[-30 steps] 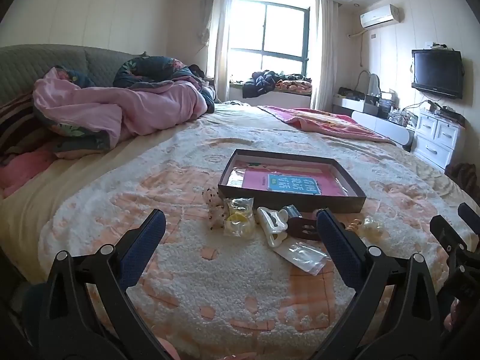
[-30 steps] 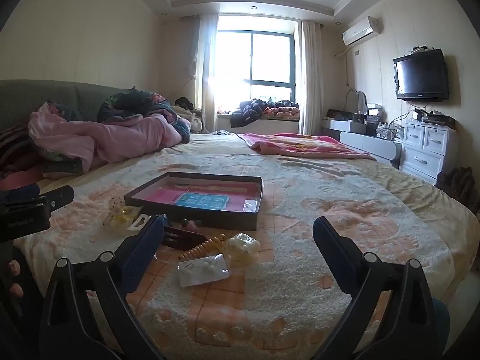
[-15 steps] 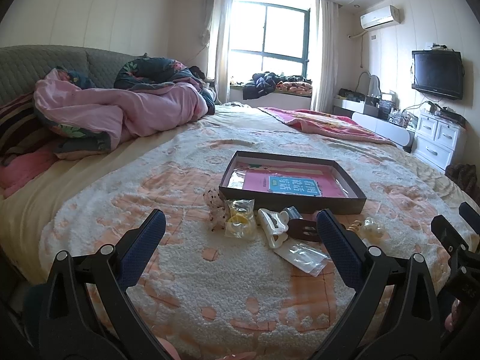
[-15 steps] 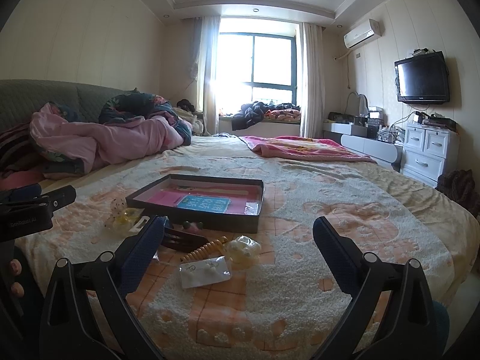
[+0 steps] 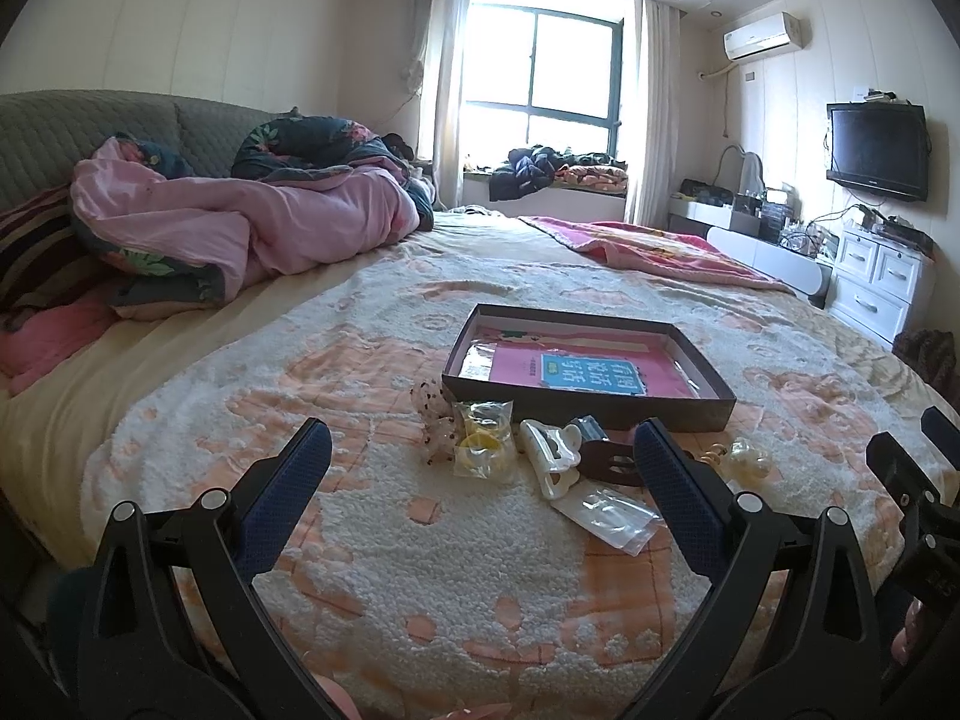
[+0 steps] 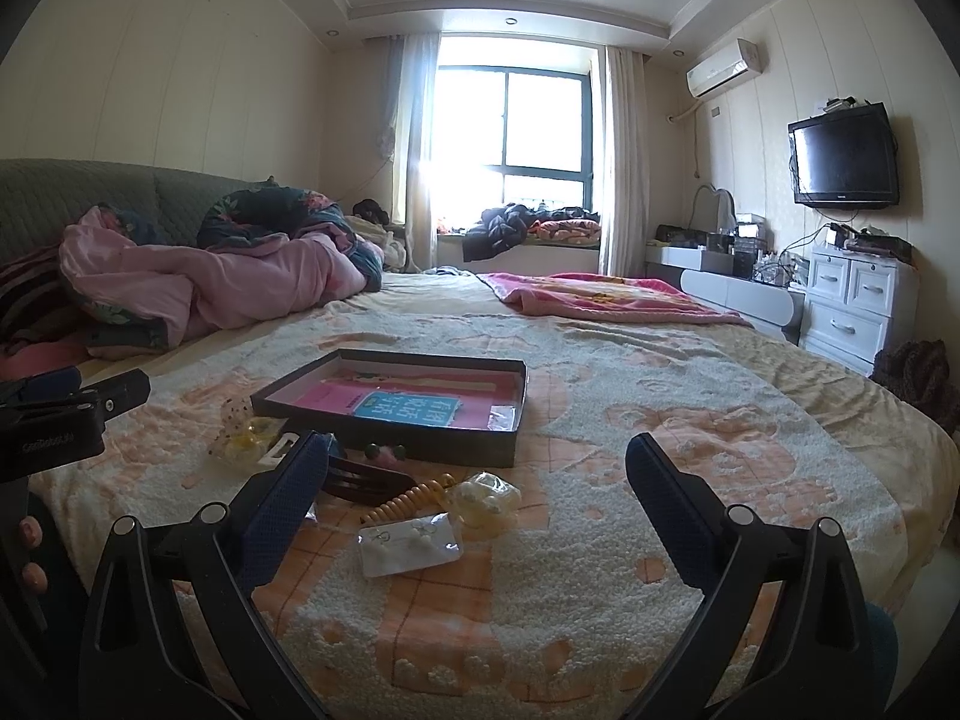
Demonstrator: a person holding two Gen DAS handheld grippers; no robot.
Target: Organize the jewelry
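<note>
A dark shallow box (image 5: 717, 387) (image 6: 507, 447) with a pink and blue card inside lies on the bed. In front of it lie loose items: a dotted scrunchie (image 5: 433, 414), a bag with yellow pieces (image 5: 483, 447) (image 6: 246, 441), a white hair claw (image 5: 549, 450), a brown comb clip (image 5: 609, 462) (image 6: 360, 483), a clear flat packet of earrings (image 5: 606, 510) (image 6: 411, 543), a gold spiral tie (image 6: 408, 498) and a bag of pale beads (image 5: 747, 459) (image 6: 486, 501). My left gripper (image 5: 480, 468) and right gripper (image 6: 474, 480) both stand open and empty, short of the items.
The items rest on a cream and orange fluffy bedspread (image 5: 384, 540). A pink quilt (image 5: 240, 228) is heaped at the back left, a pink blanket (image 6: 600, 297) at the back right. White drawers (image 6: 858, 300) and a wall TV (image 6: 843, 156) stand right of the bed.
Both views have shifted slightly; the items and box sit a little lower or closer in the frames. Both grippers stay open and nothing on the bed has moved.
</note>
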